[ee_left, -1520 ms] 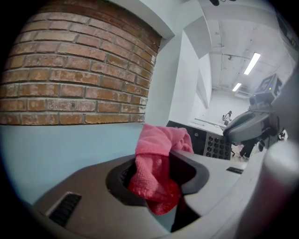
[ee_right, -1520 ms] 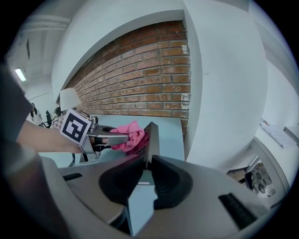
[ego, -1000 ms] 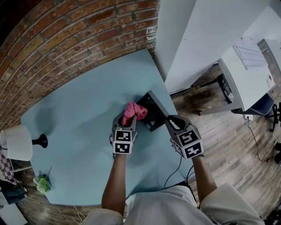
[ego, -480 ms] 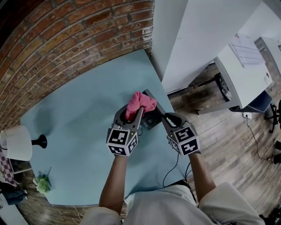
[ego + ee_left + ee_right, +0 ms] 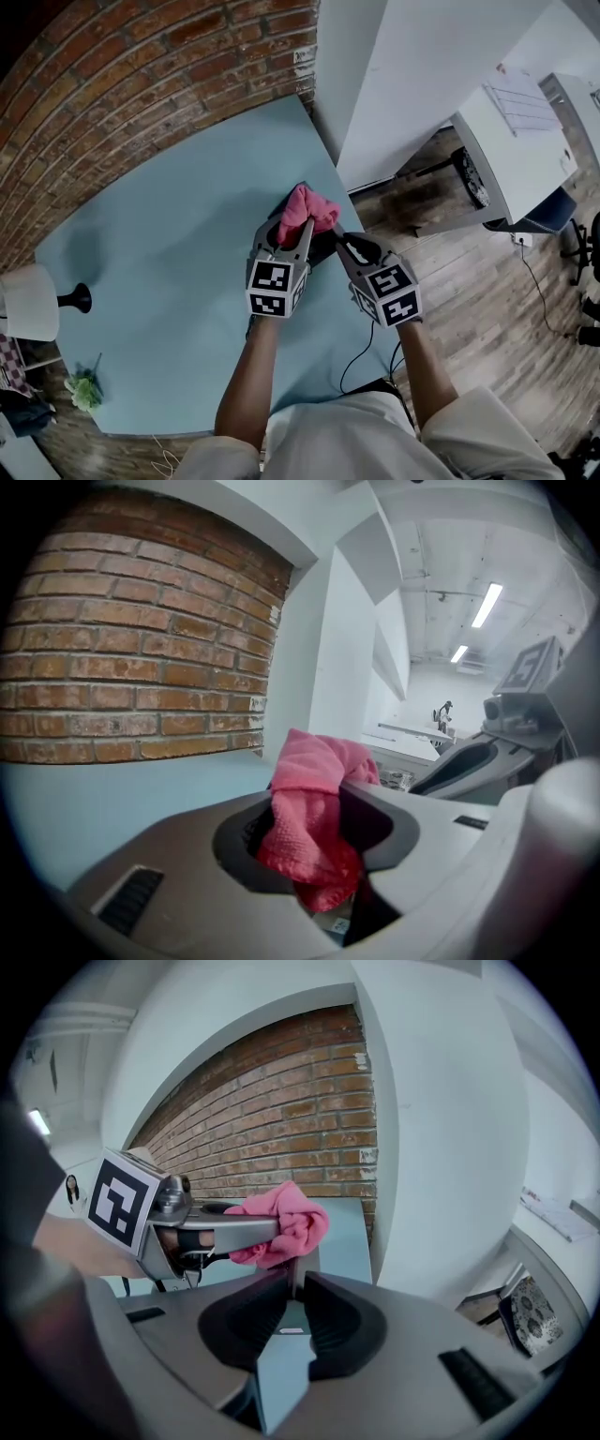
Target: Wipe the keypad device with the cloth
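Note:
The pink cloth (image 5: 307,210) is bunched between the jaws of my left gripper (image 5: 298,232), which is shut on it. It lies over the dark keypad device (image 5: 324,249), which is mostly hidden beneath the cloth and gripper. My right gripper (image 5: 342,246) is shut on the device's near right edge. In the right gripper view the device (image 5: 297,1277) shows edge-on as a thin grey plate pinched between the jaws, with the cloth (image 5: 286,1225) and left gripper (image 5: 187,1222) just beyond. In the left gripper view the cloth (image 5: 314,817) fills the jaw gap.
The light blue table (image 5: 169,234) meets a brick wall (image 5: 141,84) at the back and a white partition (image 5: 412,84) on the right. A white lamp (image 5: 28,309) stands at far left. A cable (image 5: 361,361) hangs off the near edge. Wooden floor and a white desk (image 5: 520,131) lie right.
My left gripper has carried the cloth to the right and onto the device, closing in beside the right gripper. The right gripper has kept its hold.

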Available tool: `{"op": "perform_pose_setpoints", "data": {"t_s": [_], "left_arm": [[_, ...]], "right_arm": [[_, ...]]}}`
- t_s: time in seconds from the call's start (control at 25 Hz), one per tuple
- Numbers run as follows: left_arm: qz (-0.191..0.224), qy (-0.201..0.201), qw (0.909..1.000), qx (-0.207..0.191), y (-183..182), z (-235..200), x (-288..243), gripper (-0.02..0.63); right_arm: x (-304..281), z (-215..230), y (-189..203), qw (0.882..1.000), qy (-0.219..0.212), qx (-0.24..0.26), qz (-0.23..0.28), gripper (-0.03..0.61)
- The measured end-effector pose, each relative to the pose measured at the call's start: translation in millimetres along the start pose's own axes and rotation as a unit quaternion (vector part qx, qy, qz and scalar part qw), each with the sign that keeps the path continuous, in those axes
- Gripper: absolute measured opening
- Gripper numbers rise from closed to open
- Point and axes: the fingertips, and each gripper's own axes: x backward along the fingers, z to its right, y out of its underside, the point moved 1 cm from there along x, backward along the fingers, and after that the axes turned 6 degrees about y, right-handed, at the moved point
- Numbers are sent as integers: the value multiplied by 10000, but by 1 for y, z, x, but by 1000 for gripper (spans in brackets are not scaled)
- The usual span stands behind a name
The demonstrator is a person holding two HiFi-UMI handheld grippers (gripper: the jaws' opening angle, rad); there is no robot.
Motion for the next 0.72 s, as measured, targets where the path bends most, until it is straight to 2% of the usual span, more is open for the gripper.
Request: {"op": "perform_pose_setpoints", "data": {"t_s": [0.4,0.72], "left_arm": [[-174,68,9991,383,32,-5,12,161],[-279,-29,9973,672,60,-15,24,161]], "right_arm": [[0,0,0,10000,-9,-67,49,87],[-1,0,1,9999,-15,-113,87,87]]}}
